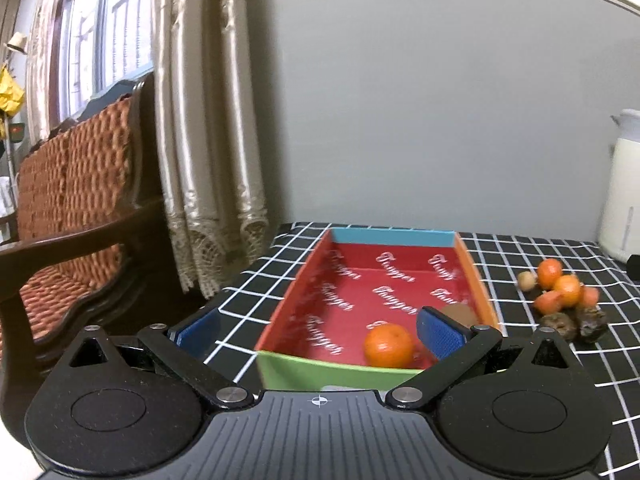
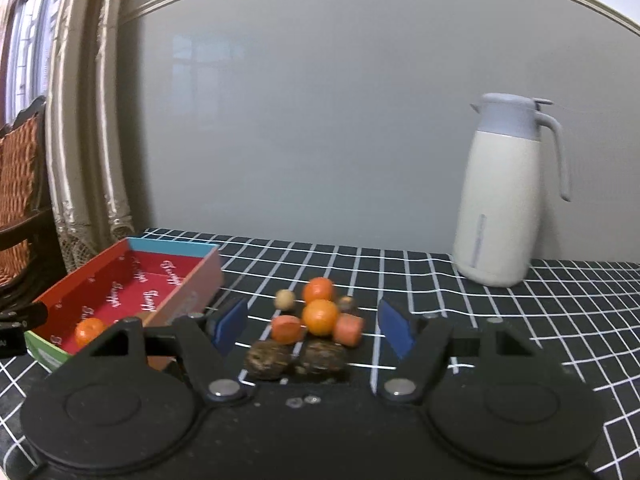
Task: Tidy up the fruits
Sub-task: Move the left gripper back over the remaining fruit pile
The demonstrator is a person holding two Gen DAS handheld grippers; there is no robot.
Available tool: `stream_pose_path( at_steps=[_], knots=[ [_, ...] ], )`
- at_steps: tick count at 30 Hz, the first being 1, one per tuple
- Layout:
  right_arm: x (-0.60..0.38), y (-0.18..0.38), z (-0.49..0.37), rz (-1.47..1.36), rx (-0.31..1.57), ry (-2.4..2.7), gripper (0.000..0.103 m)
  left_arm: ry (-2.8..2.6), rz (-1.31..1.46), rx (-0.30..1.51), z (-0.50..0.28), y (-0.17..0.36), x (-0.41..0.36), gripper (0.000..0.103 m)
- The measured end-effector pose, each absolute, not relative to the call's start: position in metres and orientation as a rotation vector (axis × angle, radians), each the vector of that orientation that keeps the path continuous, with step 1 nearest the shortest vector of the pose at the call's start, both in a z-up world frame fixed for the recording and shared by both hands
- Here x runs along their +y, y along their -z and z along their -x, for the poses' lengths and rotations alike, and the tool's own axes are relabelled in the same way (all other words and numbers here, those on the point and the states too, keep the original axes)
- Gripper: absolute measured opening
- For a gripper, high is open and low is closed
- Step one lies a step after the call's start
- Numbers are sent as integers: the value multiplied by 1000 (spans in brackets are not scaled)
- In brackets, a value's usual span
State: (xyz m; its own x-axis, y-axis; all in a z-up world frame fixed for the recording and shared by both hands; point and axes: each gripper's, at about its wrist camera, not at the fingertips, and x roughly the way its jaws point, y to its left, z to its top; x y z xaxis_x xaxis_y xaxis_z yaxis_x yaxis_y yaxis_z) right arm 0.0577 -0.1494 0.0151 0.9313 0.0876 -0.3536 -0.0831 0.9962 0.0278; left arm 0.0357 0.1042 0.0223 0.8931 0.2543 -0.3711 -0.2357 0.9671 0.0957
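Both tongs spread wide, left gripper [image 1: 320, 330] over red box [image 1: 478, 276] holding one orange [image 1: 388, 345] by its near edge, right gripper [image 2: 314, 326] before fruit pile [image 2: 316, 330], box script unreadable.

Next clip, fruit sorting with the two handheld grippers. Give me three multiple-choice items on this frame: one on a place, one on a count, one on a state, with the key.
1. Where does the red box lie relative to the fruit pile, seen from the right wrist?
A. left of it
B. right of it
C. behind the jug

2. How many oranges lie in the box?
A. none
B. one
C. three

3. How does the right gripper stand?
A. shut on a carrot piece
B. shut and empty
C. open, holding nothing

Key: 1 A, the box sits left of the pile; 2 B, a single orange rests near the green front wall; 3 C, its blue pads stand wide apart on either side of the pile.
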Motion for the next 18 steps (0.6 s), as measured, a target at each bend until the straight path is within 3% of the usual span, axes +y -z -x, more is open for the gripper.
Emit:
stream_pose_path(
  at_steps=[18],
  knots=[
    [-209, 4, -54, -35, 388, 7, 71, -114, -68, 413, -61, -15, 35, 103]
  ],
)
